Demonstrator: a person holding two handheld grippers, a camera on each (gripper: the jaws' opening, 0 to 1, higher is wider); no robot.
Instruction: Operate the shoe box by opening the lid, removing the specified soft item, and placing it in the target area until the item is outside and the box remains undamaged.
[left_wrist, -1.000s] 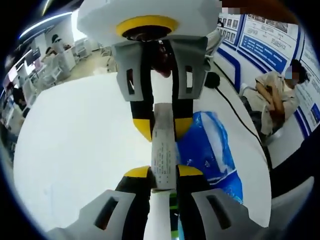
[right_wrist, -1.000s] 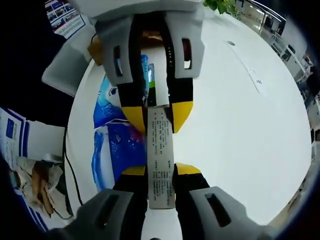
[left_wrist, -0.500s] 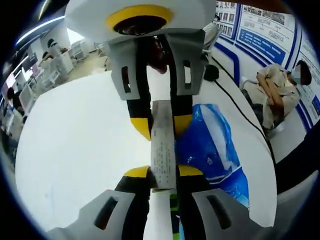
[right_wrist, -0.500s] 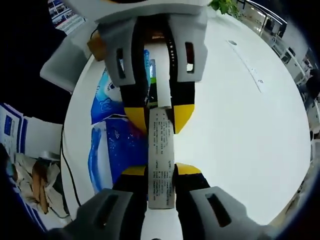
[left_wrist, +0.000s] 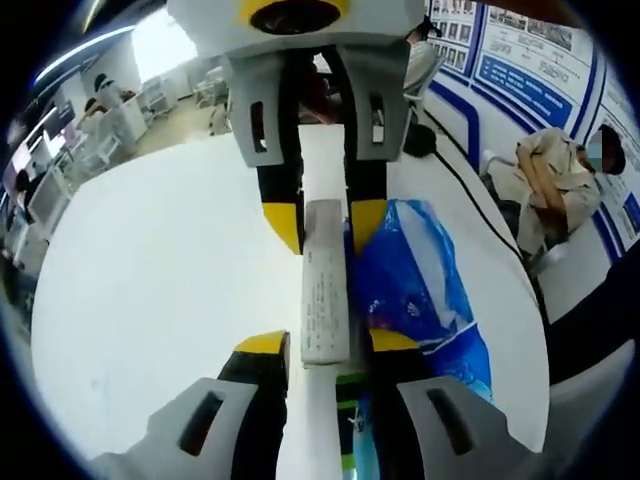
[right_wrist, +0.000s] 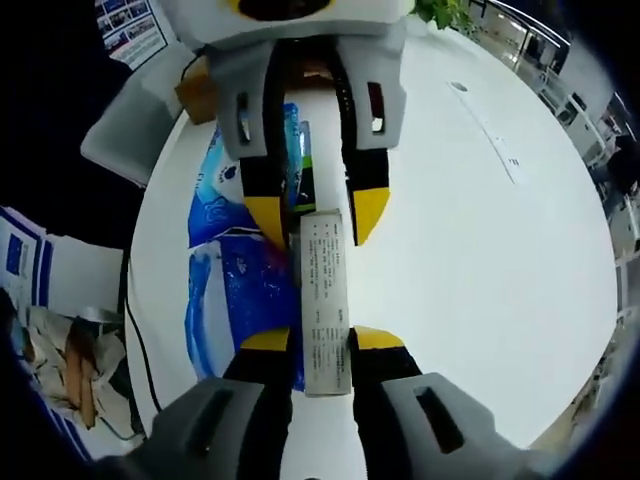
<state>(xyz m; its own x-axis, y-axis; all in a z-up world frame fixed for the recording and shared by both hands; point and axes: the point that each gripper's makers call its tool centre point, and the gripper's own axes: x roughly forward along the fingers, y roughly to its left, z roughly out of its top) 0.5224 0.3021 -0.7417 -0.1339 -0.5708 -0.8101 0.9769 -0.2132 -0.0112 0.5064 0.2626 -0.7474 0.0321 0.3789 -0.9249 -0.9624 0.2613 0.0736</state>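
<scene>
A narrow white printed panel (left_wrist: 325, 285) – judged to be the shoe box lid seen edge-on, though the box body cannot be made out – is held up between the two grippers, its long axis running straight from one to the other. The left gripper (left_wrist: 327, 342) is set at the near end with its jaws spread, a gap showing on each side of the panel, so that end is released. The right gripper (left_wrist: 325, 215) faces it from the far end, and in the right gripper view its yellow tips are seen pressed against both faces of the panel, clenched on it.

The soft item, a blue plastic pack (left_wrist: 420, 290), lies on the white worktop (left_wrist: 150, 280) just beside and below the panel, its length roughly parallel to it. Of the two, the freed left gripper is judged better placed to reach it.

In the left gripper view the pack's crinkled end and a seated person (left_wrist: 545, 190) beyond the worktop edge are shown; in the right gripper view more of the pack's length is laid out – whether it rests inside a box cannot be told.
</scene>
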